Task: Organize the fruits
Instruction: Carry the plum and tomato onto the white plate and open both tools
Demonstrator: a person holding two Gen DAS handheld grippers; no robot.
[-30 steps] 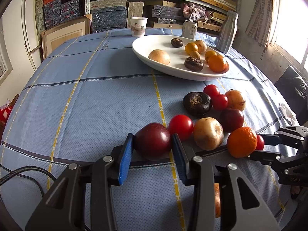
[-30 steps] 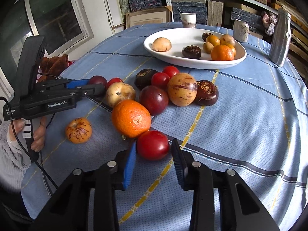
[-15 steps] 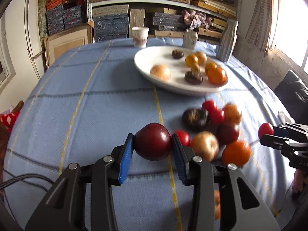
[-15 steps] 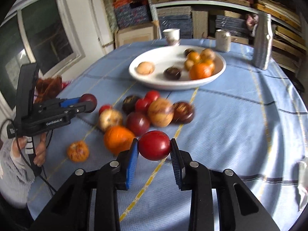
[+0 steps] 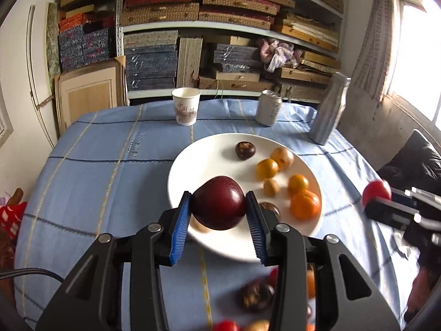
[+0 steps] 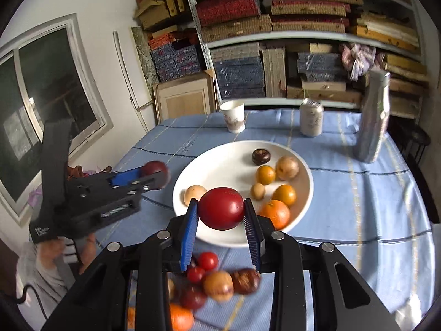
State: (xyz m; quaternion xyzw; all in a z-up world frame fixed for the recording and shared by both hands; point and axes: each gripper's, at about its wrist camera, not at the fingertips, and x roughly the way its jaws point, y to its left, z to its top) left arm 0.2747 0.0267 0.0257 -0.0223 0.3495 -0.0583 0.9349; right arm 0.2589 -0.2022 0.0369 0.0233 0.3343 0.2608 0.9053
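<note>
Shelves of stacked boxes line the back wall, and below them a blue checked cloth covers the table with a white plate in the middle. Both grippers come in loaded. The left gripper pinches a dark plum across its widest part, blue pads flat on either side, and it hangs over the near edge of the plate. The right gripper clamps a red tomato the same way, also above the plate's near side. Both fruits are clear of the cloth and nothing supports them from below.

Looks like light cargo on both sides, round and smooth-skinned, so it could roll or slide out if the squeeze slackens. The tomato is probably the softer one and bruises easily; a gentle grip at the equator suits it. The plum seems firmer and can take a bit more.

On the plate sit an orange, several small yellow and brown fruits and one dark round one. More loose fruit waits on the cloth near the camera, blurred. A paper cup, a can and a silver bottle stand behind the plate.
</note>
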